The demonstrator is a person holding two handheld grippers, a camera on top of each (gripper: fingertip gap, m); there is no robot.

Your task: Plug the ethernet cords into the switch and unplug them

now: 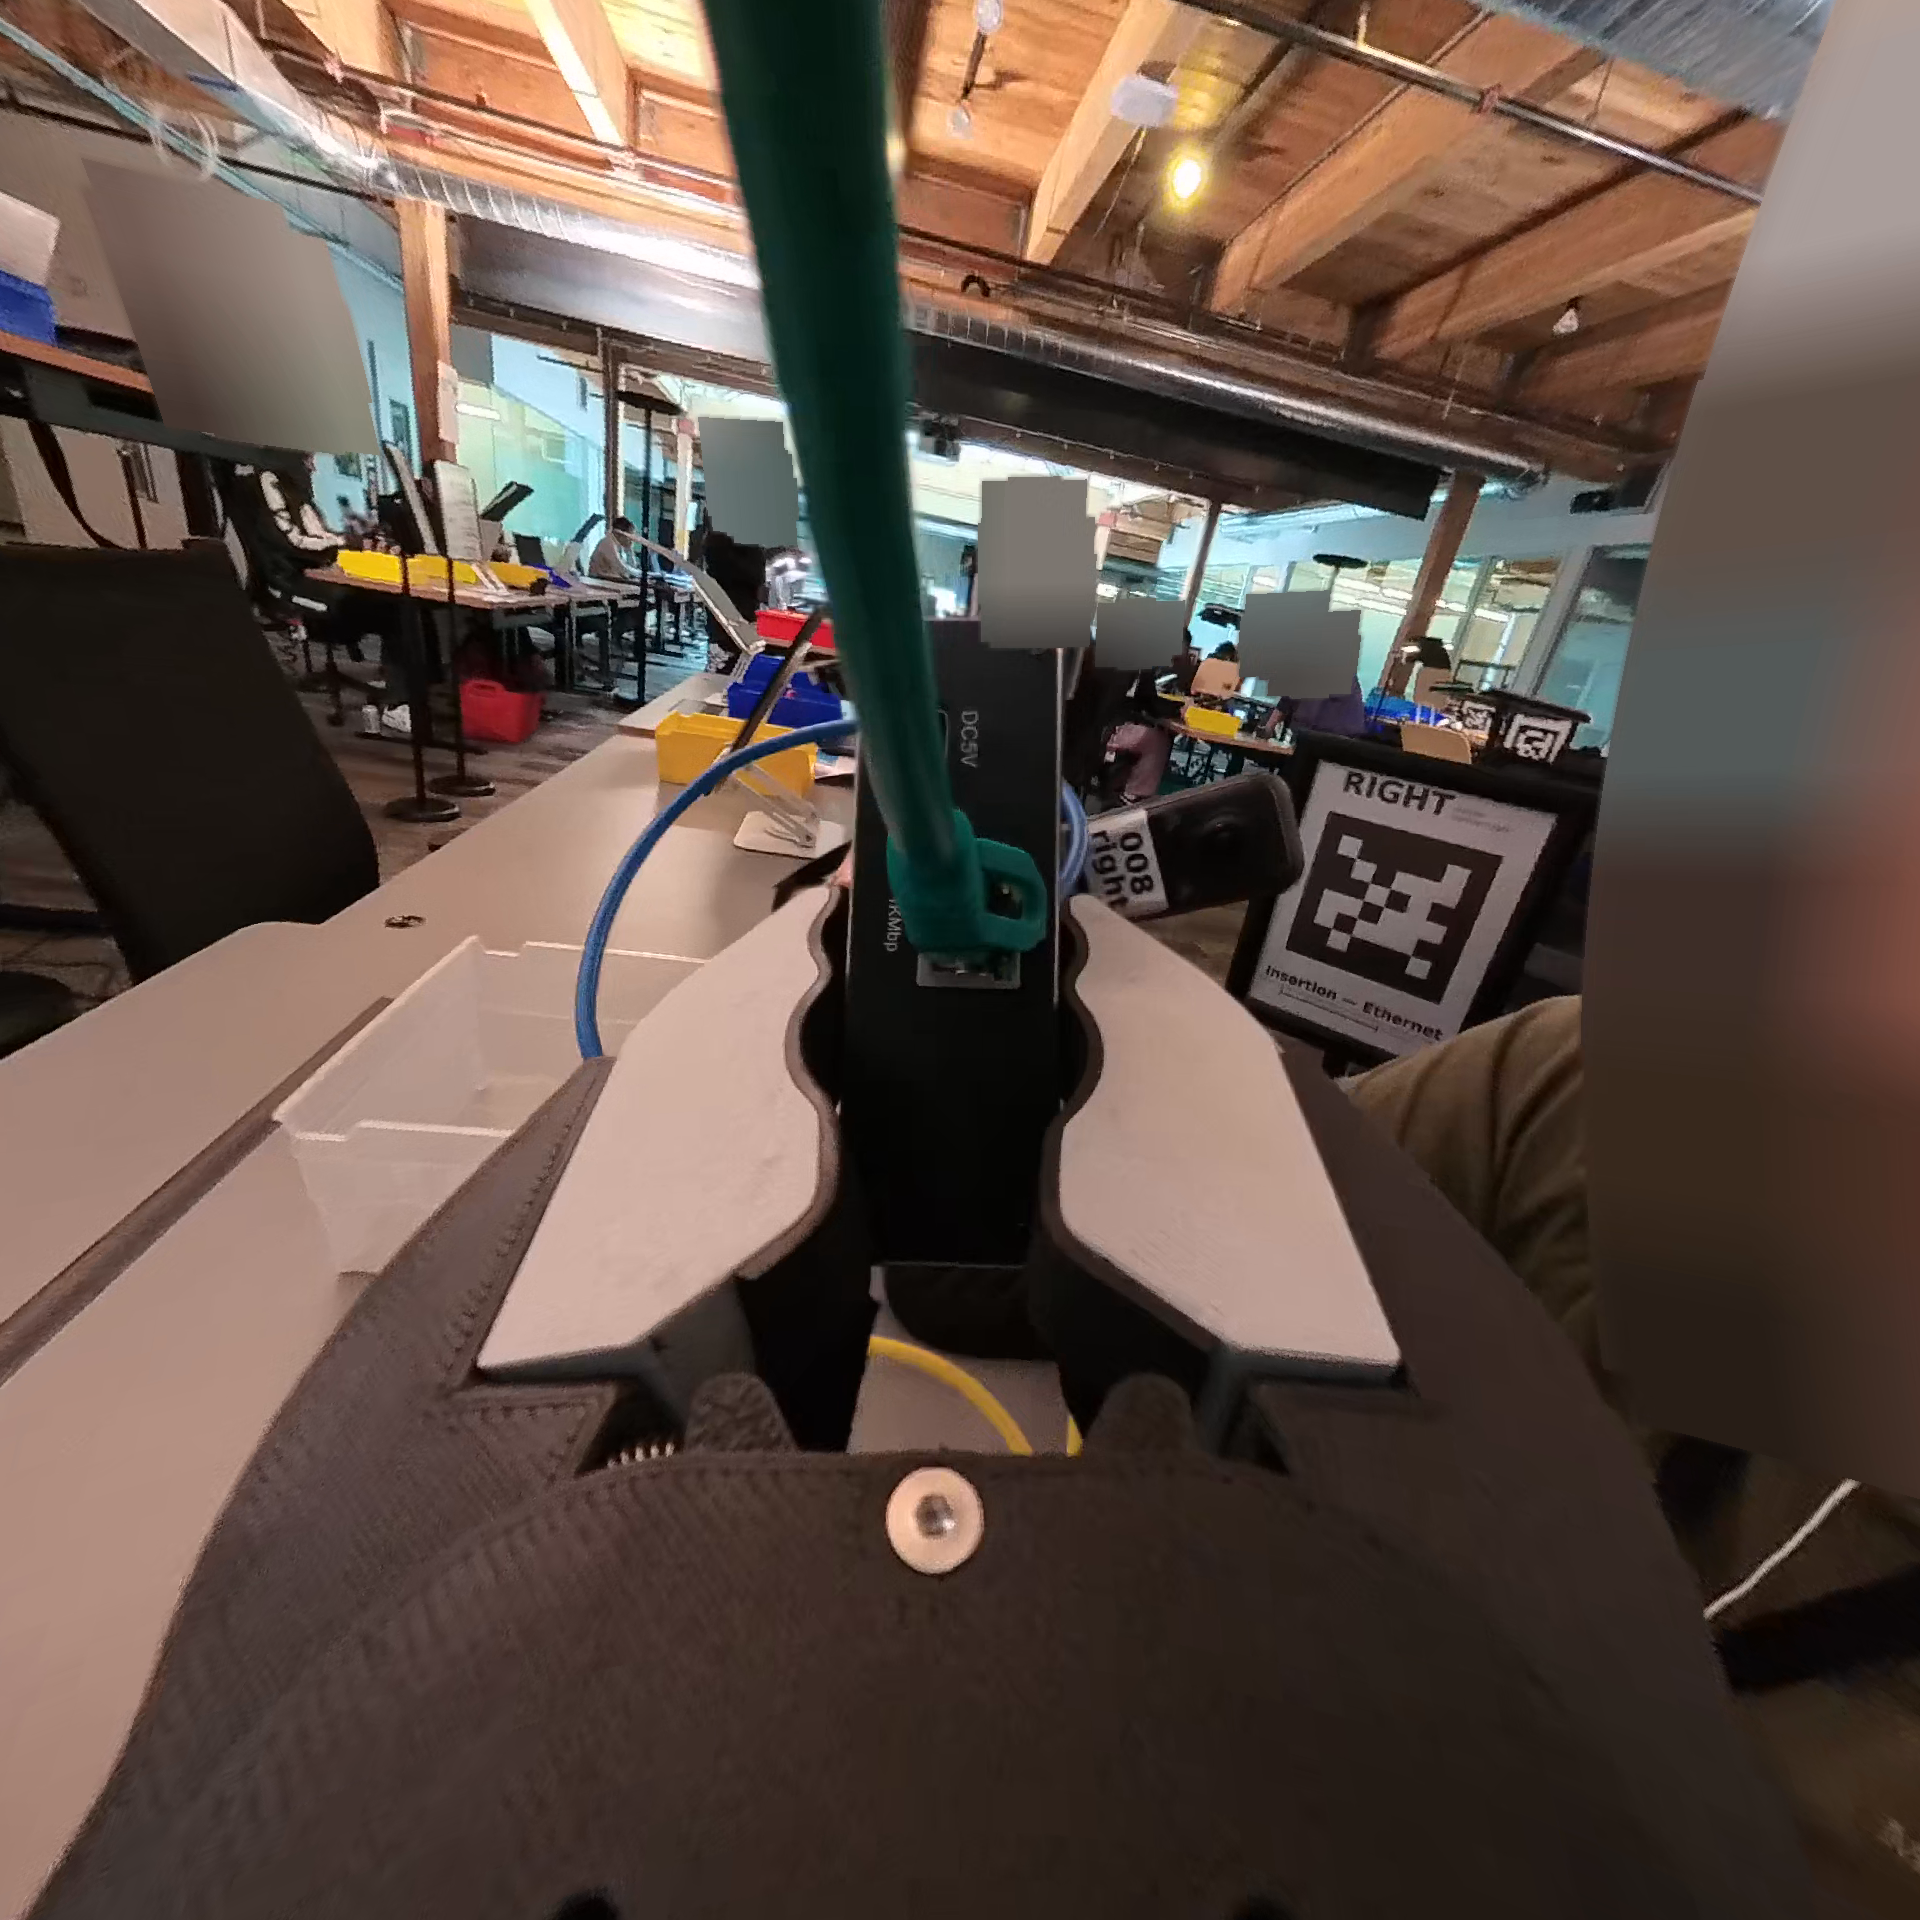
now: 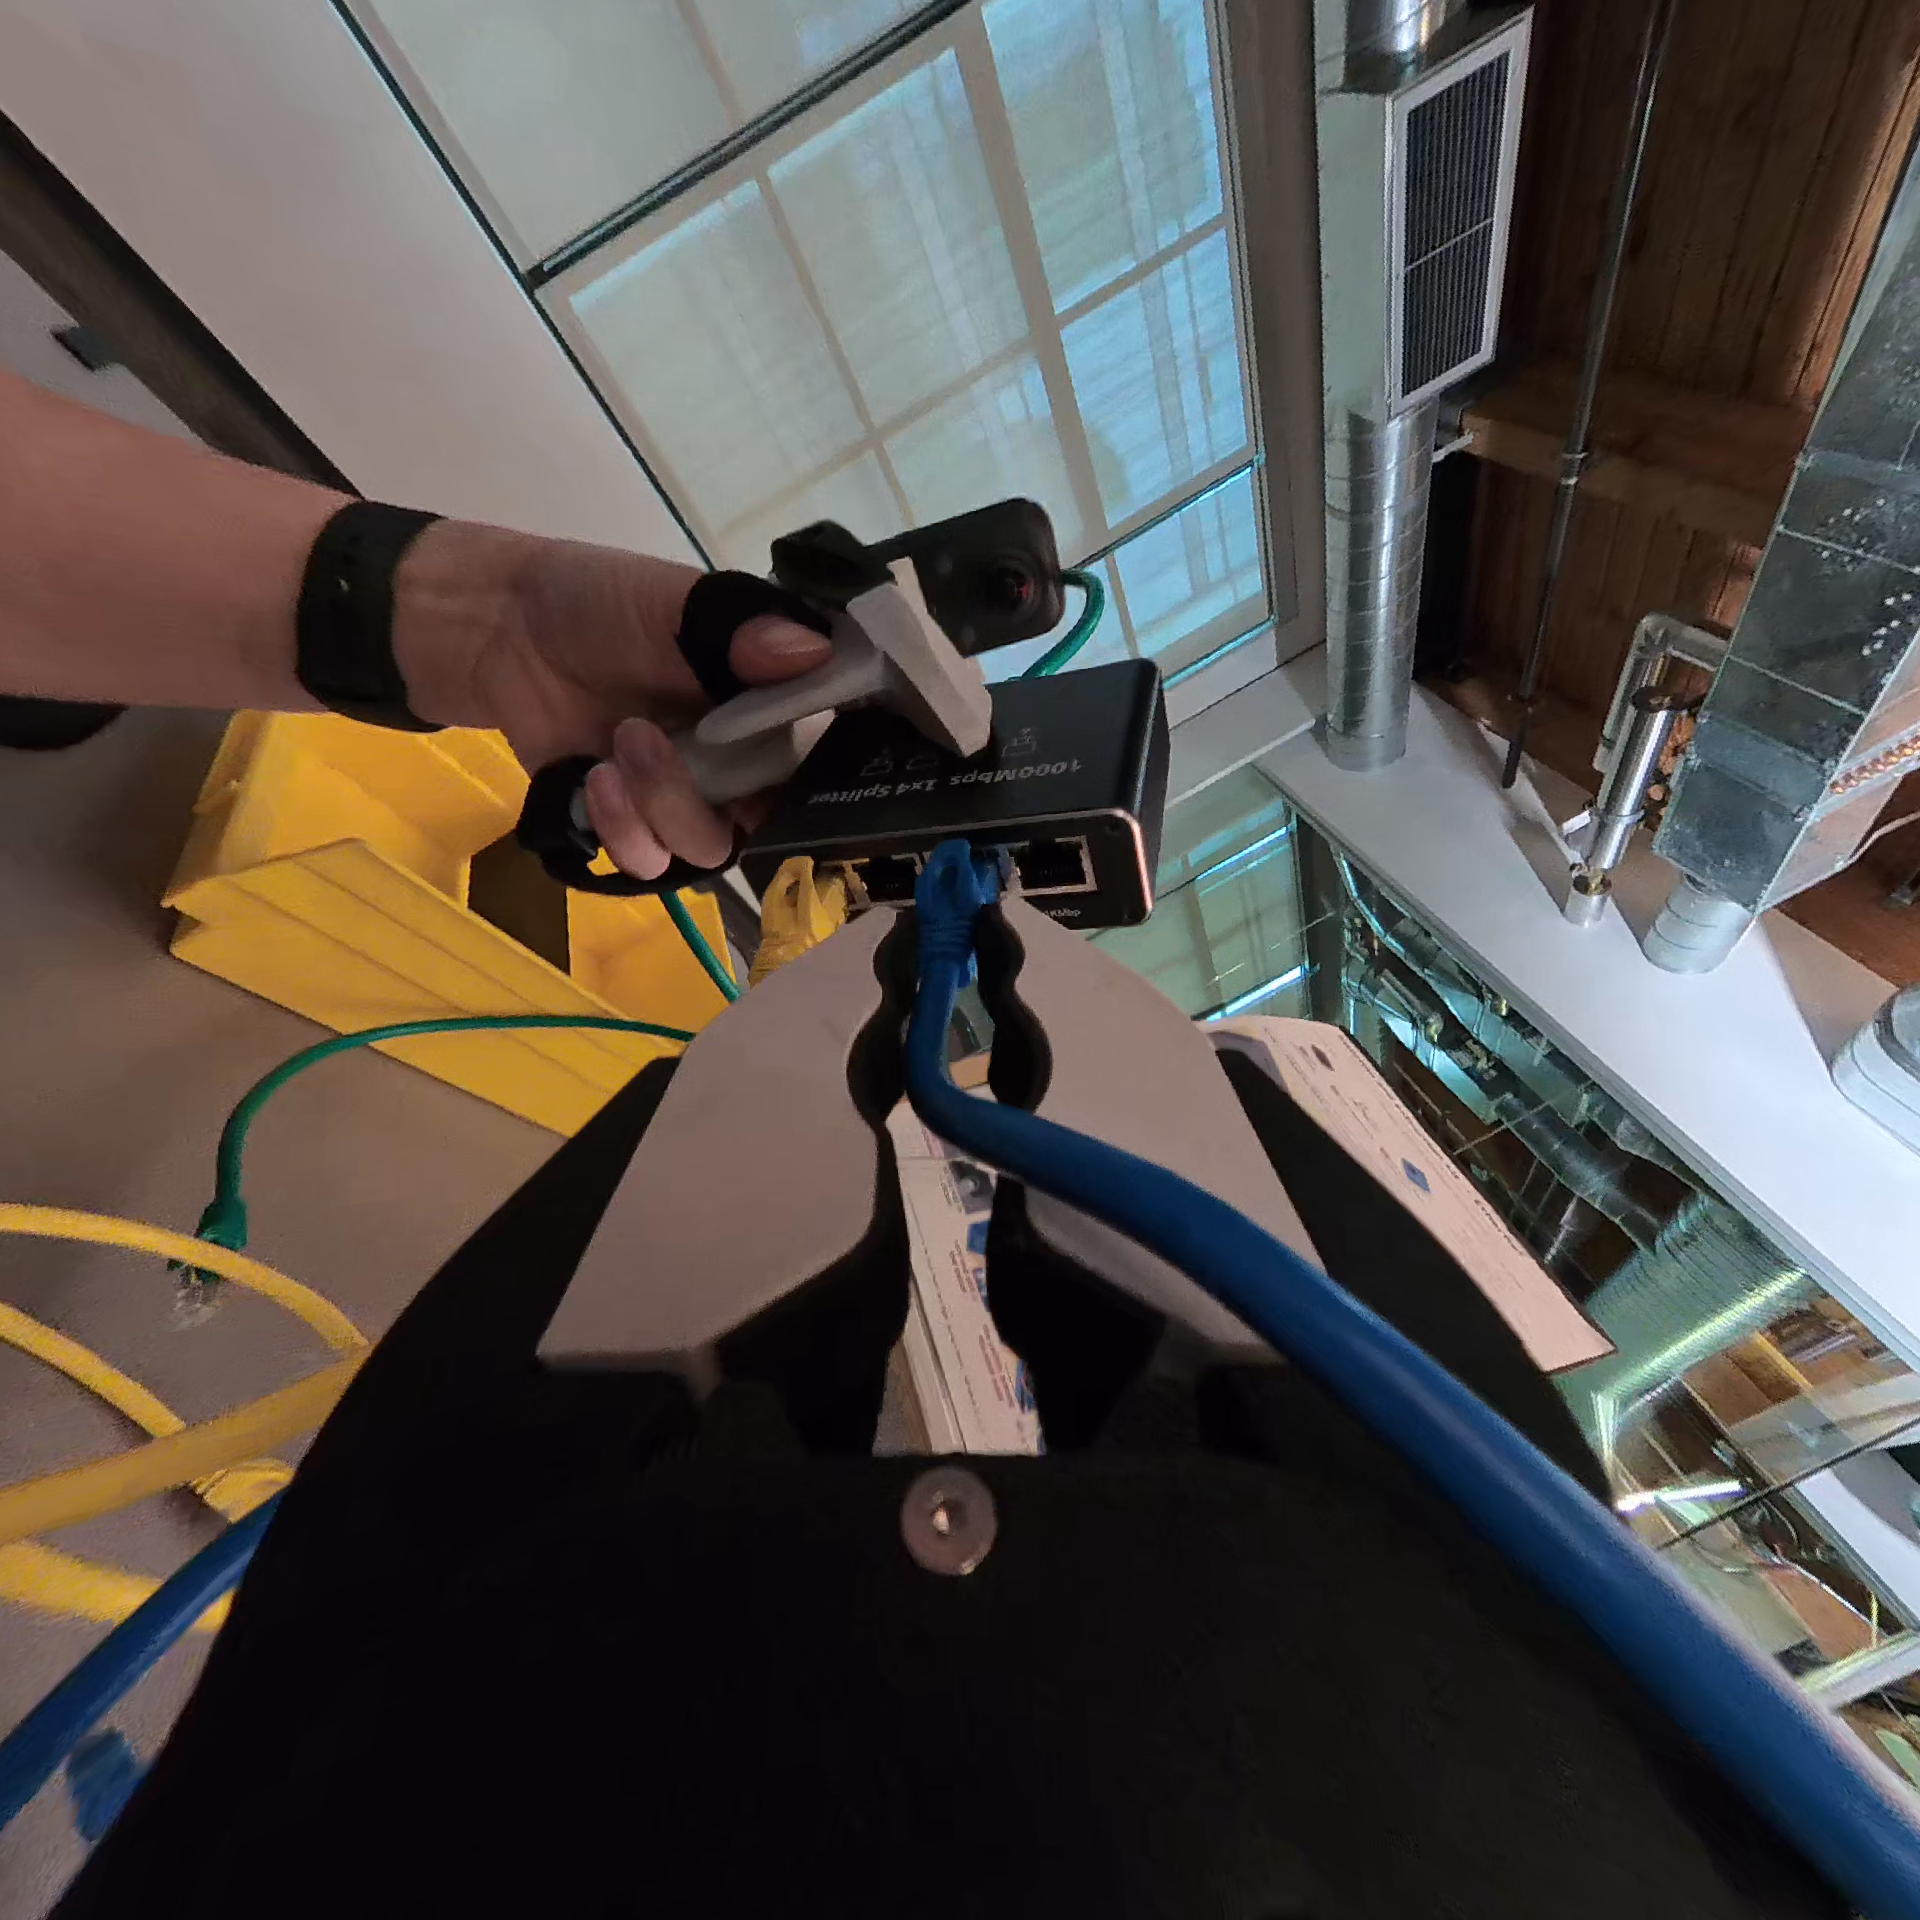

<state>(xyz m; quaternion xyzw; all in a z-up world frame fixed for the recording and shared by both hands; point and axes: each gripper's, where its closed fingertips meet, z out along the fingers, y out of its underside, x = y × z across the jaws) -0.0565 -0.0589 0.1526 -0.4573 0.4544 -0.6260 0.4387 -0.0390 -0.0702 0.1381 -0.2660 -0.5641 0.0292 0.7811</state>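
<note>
tabletop (image 2: 125, 1039): yellow bin (image 2: 343, 862) | switch (image 1: 951, 1091) held aloft, clamped in left gripper (image 1: 945, 935), green cord (image 1: 831, 416) plugged in | right gripper (image 2: 940, 935) pinched on blue cord (image 2: 1195, 1195) plug at switch port | yellow cord (image 2: 795, 914) plugged alongside

Right gripper (image 2: 948, 961) clamped on blue cord (image 2: 1299, 1226) just behind plug, plug seated in switch (image 2: 1039, 764) front port. Yellow cord (image 2: 795, 914) plugged into leftmost port. Left gripper (image 2: 914, 675) grips switch from above, held by hand (image 2: 561, 665). Green cord (image 2: 312, 1070) trails over table (image 2: 104, 987) before yellow bin (image 2: 343, 883).
</note>
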